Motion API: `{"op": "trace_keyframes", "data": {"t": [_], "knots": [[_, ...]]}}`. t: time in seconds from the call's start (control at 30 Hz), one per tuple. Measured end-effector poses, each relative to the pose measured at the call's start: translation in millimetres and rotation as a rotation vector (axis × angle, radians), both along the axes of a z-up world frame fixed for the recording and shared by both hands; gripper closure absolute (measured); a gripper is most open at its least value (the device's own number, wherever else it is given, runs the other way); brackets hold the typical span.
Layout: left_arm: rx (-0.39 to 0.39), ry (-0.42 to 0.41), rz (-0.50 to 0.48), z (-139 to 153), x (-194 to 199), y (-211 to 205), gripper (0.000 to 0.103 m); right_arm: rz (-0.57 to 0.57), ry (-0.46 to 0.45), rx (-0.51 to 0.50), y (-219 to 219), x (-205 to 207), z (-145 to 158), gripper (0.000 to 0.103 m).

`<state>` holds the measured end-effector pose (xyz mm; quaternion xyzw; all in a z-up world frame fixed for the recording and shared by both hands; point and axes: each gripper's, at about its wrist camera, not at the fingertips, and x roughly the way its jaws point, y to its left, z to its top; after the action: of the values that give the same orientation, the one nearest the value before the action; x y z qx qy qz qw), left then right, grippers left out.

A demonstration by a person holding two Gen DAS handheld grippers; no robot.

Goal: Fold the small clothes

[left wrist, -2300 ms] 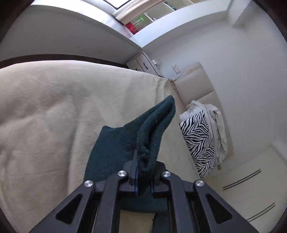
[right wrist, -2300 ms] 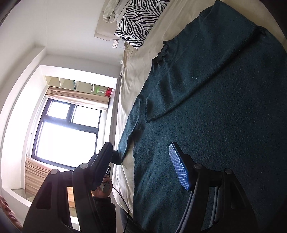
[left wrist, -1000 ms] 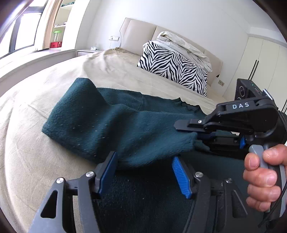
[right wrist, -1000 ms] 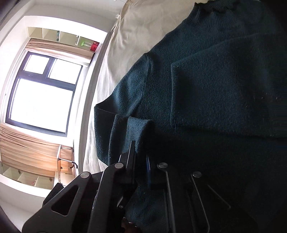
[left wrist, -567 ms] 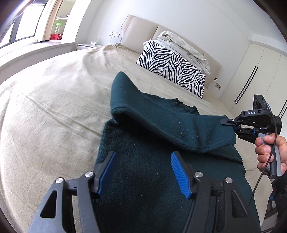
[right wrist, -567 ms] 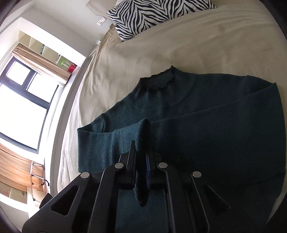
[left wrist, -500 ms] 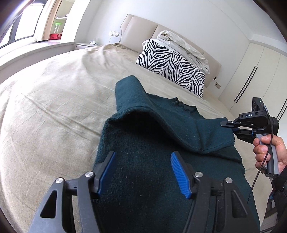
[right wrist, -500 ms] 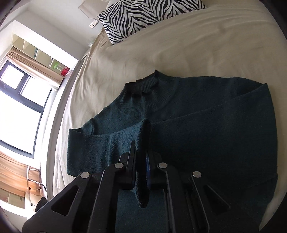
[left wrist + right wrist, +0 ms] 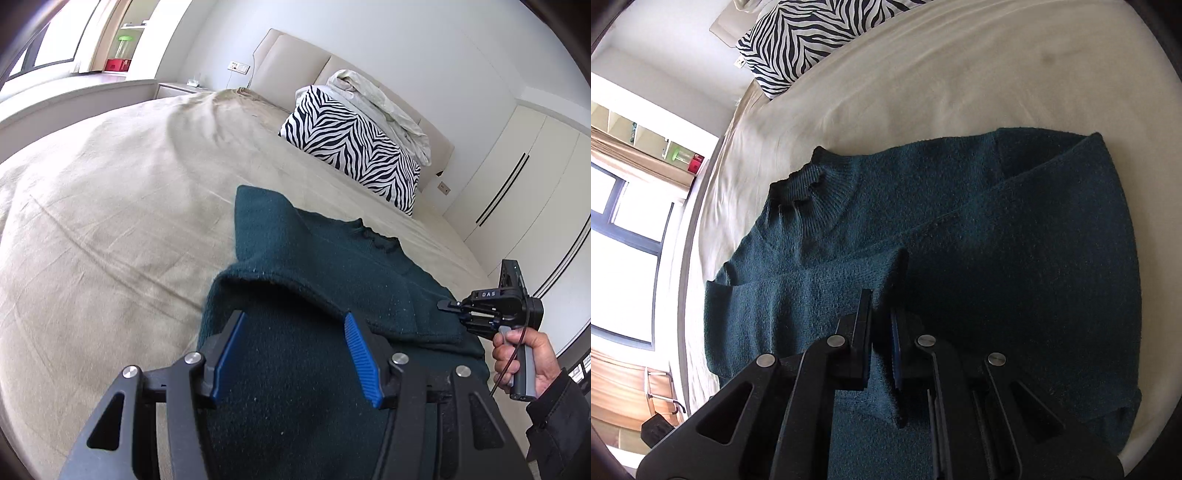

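Note:
A dark teal knitted sweater (image 9: 1015, 258) lies flat on the beige bed, collar (image 9: 809, 184) toward the pillow. Both sleeves are folded across its body. My left gripper (image 9: 295, 343) is open and empty, hovering just above the sweater's (image 9: 317, 280) lower left part. My right gripper (image 9: 881, 317) has its jaws nearly closed on the cuff of the left sleeve (image 9: 886, 273), low over the body. It also shows in the left wrist view (image 9: 448, 306) at the sweater's right edge, held by a hand.
A zebra-print pillow (image 9: 351, 147) with a crumpled white duvet (image 9: 373, 96) sits at the headboard. Beige bedsheet (image 9: 110, 206) spreads left of the sweater. White wardrobes (image 9: 524, 177) stand at the right, a window (image 9: 624, 229) and shelves on the left.
My right gripper has carried the left sleeve's cuff across the sweater and lowered it onto the body. My left gripper let go of the cloth earlier and stays open.

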<state>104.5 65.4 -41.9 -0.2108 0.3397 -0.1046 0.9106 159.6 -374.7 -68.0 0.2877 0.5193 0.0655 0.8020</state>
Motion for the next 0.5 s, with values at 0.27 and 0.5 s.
{"op": "trace_keyframes", "data": {"t": [0.27, 0.5], "knots": [[-0.097, -0.028, -0.004, 27.7, 50.1, 19.0, 0.047, -0.026, -0.014, -0.001, 4.1, 3.0, -11.2, 0.096], [-0.209, 0.114, -0.094, -2.0, 120.6, 8.8, 0.059, -0.059, -0.021, 0.071, -5.9, -5.6, -17.8, 0.096]]}}
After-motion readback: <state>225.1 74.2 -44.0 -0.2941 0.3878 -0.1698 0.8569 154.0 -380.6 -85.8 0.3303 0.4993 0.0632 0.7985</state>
